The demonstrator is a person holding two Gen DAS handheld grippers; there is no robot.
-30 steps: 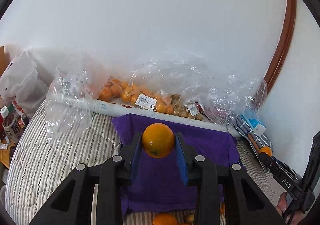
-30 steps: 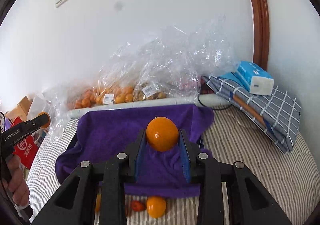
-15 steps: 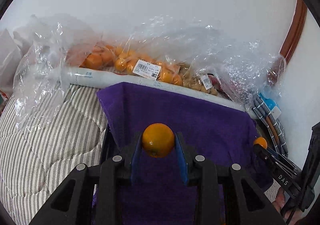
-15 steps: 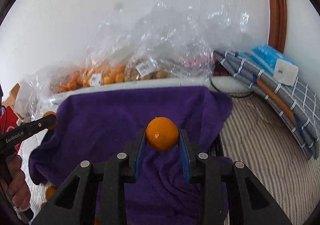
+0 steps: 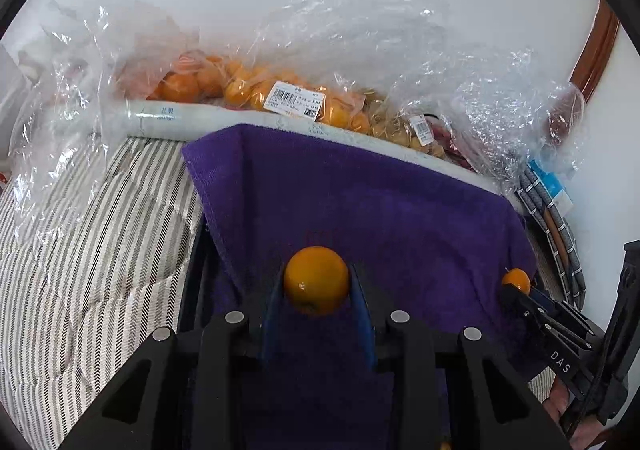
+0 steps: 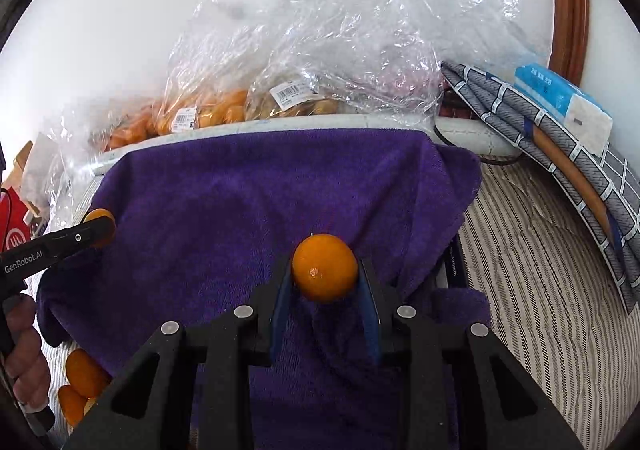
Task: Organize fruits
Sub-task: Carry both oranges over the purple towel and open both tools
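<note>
While each pair of tongs is clamped on fruit, the left gripper [image 5: 316, 286] pinches an orange [image 5: 316, 279] and the right gripper [image 6: 325, 274] pinches a second orange [image 6: 324, 267], both over the purple towel [image 6: 248, 210]. Bagged oranges [image 5: 240, 90] lie at twelve o'clock beyond the towel; loose oranges [image 6: 82, 374] sit at eight o'clock.

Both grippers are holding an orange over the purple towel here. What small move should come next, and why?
Probably ease both down and let go. The left gripper is shut on one orange, the right gripper on the other orange, and both hang just above the purple towel, with no fruit on it yet.
</note>
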